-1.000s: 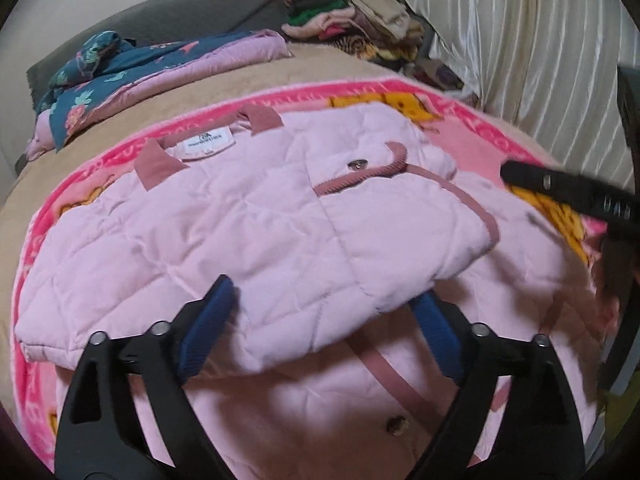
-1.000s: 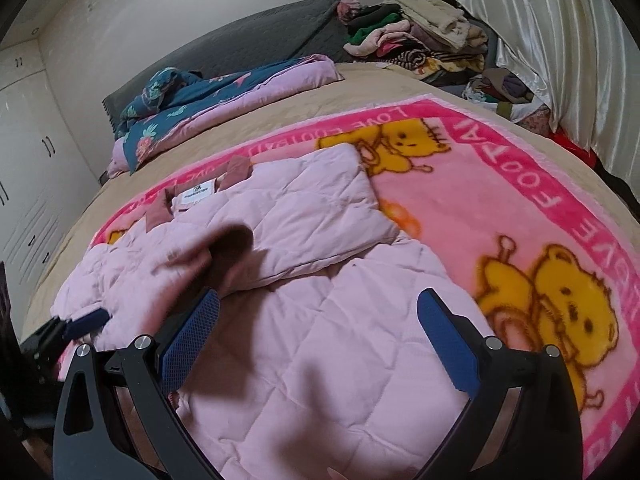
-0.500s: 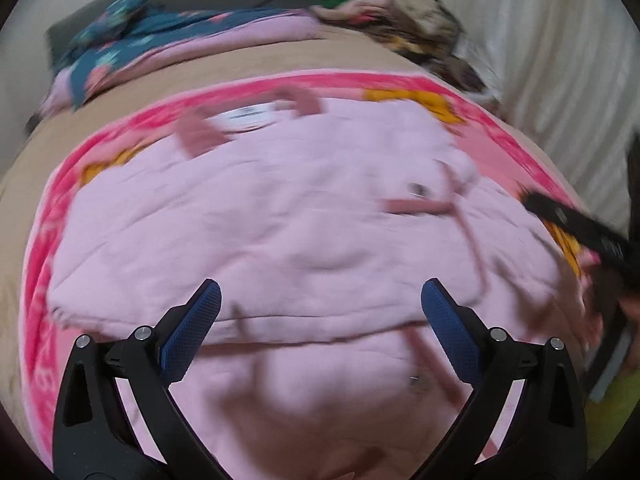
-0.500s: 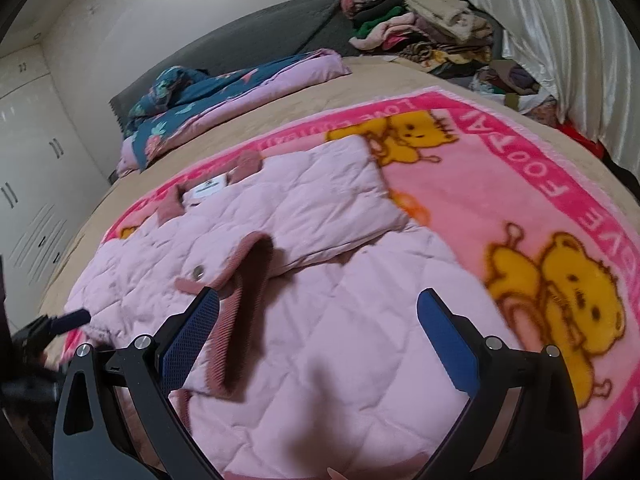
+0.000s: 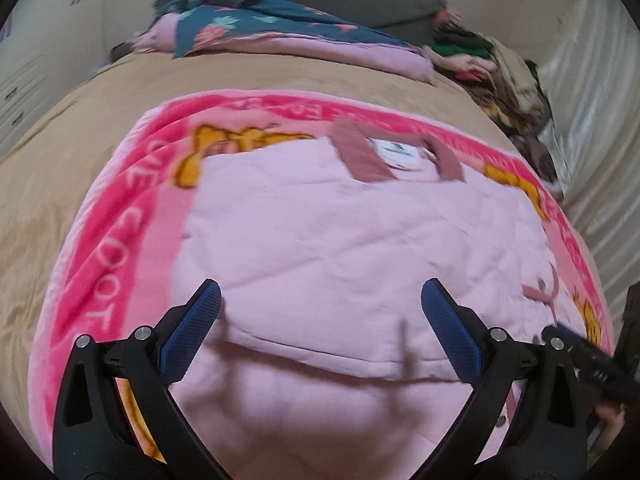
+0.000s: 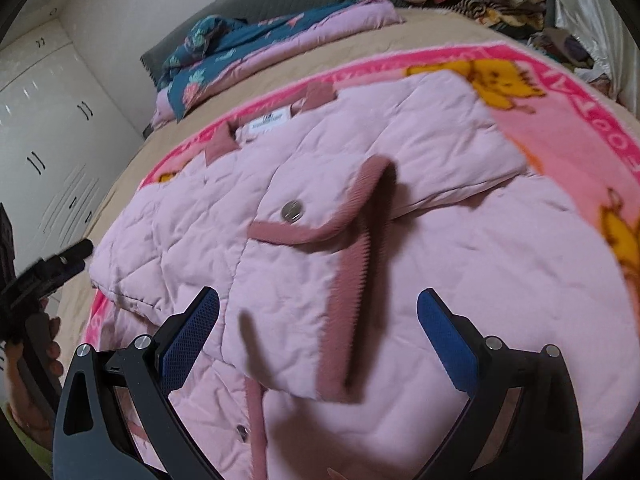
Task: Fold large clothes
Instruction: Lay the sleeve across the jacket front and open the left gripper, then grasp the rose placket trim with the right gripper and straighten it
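Observation:
A pale pink quilted jacket (image 5: 340, 248) with dusty-rose trim lies on a pink cartoon blanket (image 5: 116, 248) on the bed. Its sleeves are folded across the body, and its collar with a white label points to the far side. My left gripper (image 5: 320, 320) is open and empty, low over the folded sleeve near the jacket's near left part. My right gripper (image 6: 318, 328) is open and empty, over the jacket (image 6: 400, 280) just below the rose cuff (image 6: 352, 248) with its snap button. The right gripper's tip shows at the right edge of the left wrist view.
A tan bedsheet (image 5: 100, 92) lies under the blanket. A folded blue floral and pink quilt (image 5: 280, 28) lies at the bed's far side. A pile of clothes (image 5: 492, 64) sits at the far right by white curtains. White cupboards (image 6: 44, 140) stand to the left.
The sleeve I held has been laid across the jacket and let go. The left gripper has swung left and the right gripper has moved in closer over the cuff.

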Motion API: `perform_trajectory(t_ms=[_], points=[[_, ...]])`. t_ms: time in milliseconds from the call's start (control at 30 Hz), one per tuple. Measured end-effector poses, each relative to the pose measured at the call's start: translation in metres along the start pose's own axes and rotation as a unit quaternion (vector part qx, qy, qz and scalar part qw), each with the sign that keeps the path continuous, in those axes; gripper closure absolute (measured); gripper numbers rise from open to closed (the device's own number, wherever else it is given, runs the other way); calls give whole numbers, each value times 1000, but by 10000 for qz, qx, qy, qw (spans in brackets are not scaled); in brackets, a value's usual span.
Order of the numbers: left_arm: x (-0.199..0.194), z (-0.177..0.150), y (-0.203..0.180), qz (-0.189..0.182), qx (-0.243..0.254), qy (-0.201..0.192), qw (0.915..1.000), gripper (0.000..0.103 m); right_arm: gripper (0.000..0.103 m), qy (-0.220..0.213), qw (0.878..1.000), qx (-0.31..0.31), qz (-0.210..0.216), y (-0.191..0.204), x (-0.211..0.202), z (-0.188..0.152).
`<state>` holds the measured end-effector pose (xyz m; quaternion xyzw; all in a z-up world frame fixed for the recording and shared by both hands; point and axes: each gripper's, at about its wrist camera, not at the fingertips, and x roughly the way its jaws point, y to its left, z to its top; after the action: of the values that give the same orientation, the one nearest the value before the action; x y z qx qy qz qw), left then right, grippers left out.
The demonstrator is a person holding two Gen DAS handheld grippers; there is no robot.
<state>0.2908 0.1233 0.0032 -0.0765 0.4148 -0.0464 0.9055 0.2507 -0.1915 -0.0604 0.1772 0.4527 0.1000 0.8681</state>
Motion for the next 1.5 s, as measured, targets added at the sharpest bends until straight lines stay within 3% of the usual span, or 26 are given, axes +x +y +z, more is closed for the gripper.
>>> perform_trajectory(t_ms=[300, 333, 467, 567, 600, 800, 933, 1133, 1500], points=[[-1, 7, 41, 218, -508, -108, 9984, 9, 7, 55, 9998, 178, 123, 1, 25, -2], [-1, 7, 44, 254, -560, -116, 9980, 9, 12, 35, 9998, 122, 154, 2, 24, -2], [1, 10, 52, 433, -610, -178, 9970, 9, 49, -52, 9989, -192, 434, 9, 21, -5], [2, 12, 58, 354, -741, -213, 9964, 9, 75, -277, 9964, -535, 592, 21, 9, -3], [2, 12, 59, 316, -788, -219, 9961, 9, 78, -413, 9951, -699, 558, 27, 2, -1], [6, 13, 57, 259, -758, -231, 9965, 9, 83, -1218, 9786, -1569, 534, 57, -49, 34], [8, 15, 50, 212, -689, -260, 9971, 9, 83, -1459, 9705, -1887, 350, 66, -67, 65], [12, 16, 37, 139, -565, -276, 9979, 9, 84, -1456, 9700, -1946, 8, 57, -59, 94], [24, 16, 6, -102, -127, -272, 9995, 9, 84, -1148, 9790, -1647, -349, 34, -17, 96]])
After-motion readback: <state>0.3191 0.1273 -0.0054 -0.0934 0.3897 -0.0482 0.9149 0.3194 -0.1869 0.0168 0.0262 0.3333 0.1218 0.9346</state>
